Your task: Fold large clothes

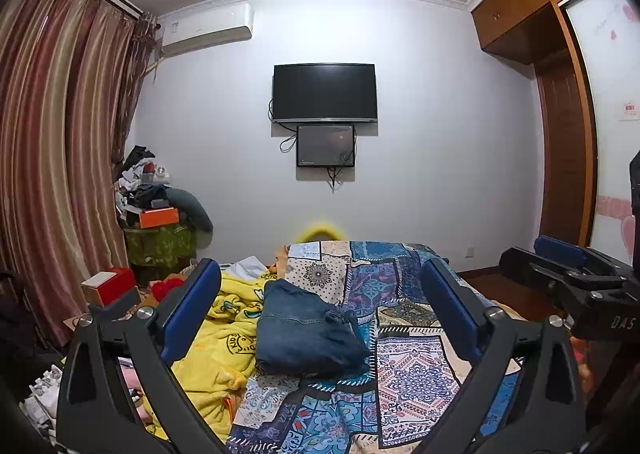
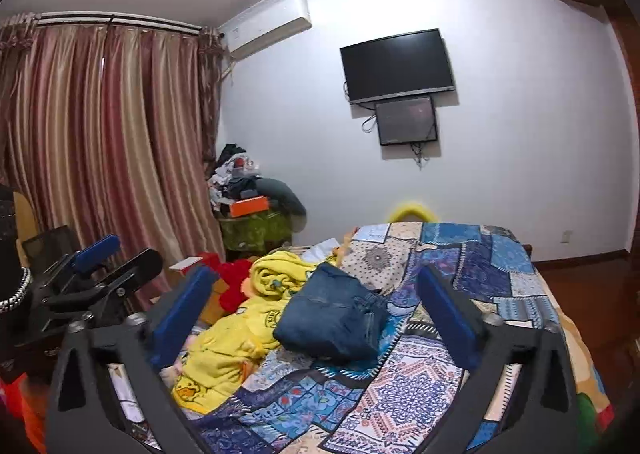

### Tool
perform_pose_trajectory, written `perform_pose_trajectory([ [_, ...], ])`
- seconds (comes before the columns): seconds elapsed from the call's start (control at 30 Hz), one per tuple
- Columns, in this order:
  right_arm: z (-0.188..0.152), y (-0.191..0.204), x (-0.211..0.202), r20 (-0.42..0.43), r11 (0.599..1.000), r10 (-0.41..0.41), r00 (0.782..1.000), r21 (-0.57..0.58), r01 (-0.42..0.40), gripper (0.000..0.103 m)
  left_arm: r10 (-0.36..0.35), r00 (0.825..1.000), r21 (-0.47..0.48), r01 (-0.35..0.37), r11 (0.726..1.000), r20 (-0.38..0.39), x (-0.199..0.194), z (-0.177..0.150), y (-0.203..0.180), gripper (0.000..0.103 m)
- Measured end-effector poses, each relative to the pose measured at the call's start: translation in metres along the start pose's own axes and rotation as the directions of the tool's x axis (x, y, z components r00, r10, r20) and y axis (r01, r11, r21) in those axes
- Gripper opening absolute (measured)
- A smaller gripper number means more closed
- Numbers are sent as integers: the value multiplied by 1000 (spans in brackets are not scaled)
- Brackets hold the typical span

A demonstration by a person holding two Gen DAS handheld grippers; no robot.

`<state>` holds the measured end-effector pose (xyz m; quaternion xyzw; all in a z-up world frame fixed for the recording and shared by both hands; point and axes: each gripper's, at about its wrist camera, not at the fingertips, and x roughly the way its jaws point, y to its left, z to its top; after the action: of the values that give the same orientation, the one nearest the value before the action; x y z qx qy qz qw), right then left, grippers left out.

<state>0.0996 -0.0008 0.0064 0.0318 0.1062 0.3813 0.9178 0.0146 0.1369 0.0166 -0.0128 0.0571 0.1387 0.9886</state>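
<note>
The left gripper (image 1: 320, 290) stands with its two blue-padded fingers (image 1: 192, 306) wide apart and nothing between the pads. Seen past its tips, the folded jeans (image 1: 308, 330) lie on the patchwork bedspread (image 1: 408, 370), ahead of the gap between the fingers and a little toward the left finger, clear of both. The jeans form a thick, squarish blue bundle with the waistband seam across the top.

Beside the jeans, under and beyond the left finger, a crumpled yellow blanket (image 1: 224, 338) with cartoon prints touches the bundle's edge. Off to the right of this gripper, the right gripper (image 1: 560, 266) shows as a dark frame with one blue pad, held above the bed's edge.

In the right wrist view, the right gripper (image 2: 316, 286) also has its fingers (image 2: 448, 314) spread wide, empty. The jeans (image 2: 336, 322) lie ahead between its fingers, nearer the left one, with the yellow blanket (image 2: 236, 334) heaped to their left. The left gripper (image 2: 104, 266) appears at the left, off to the side.

Straight ahead of both grippers, well beyond the bed, a dark television (image 1: 324, 91) hangs on the wall with a smaller screen (image 1: 325, 145) under it. To the left hang striped curtains (image 1: 52, 157), and a pile of clutter (image 1: 156, 197) stands in the corner.
</note>
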Motion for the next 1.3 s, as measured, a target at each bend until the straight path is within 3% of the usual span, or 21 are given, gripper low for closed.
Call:
perform_pose_trajectory([
  [1.3,-1,0,-11,-8,999,-51,999,-1,51,103,-10,1000,31,11,999,-25,9,-8,-13,103],
])
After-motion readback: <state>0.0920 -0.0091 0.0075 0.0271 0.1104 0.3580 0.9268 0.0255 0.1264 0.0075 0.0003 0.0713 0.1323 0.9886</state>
